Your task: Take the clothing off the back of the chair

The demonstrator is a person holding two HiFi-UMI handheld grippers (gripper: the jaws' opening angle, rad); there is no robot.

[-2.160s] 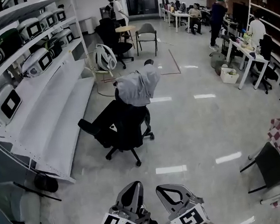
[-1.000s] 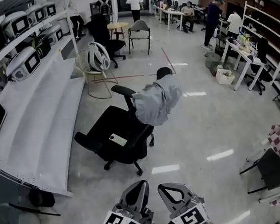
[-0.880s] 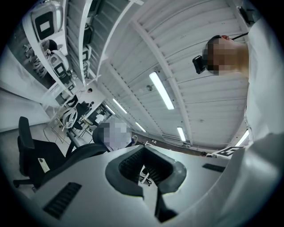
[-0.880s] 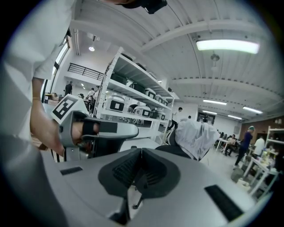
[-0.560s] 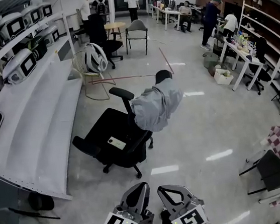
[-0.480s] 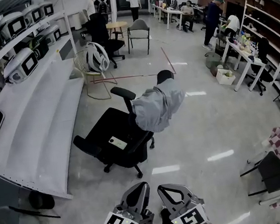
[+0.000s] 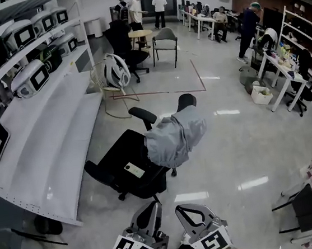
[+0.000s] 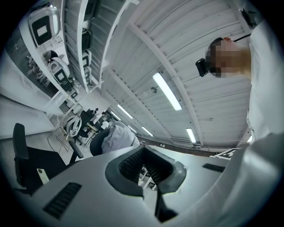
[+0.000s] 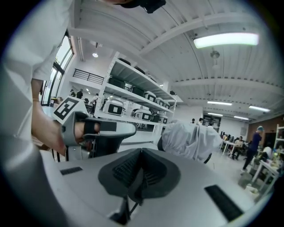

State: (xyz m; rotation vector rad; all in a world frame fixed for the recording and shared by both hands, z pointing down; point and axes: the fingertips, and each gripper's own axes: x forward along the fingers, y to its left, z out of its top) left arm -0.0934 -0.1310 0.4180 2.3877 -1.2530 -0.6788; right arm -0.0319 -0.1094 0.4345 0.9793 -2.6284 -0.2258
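Grey plastic jaws pressed together on nothing: my left gripper (image 7: pixel 153 206) and right gripper (image 7: pixel 180 209) sit side by side, both clenched and empty, well short of the work. Ahead, the pale grey jacket (image 7: pixel 172 139) drapes over the back of the black office chair (image 7: pixel 128 167). It looks soft, light and floppy, so I'd pinch a bunched fold near its top and lift it clear.
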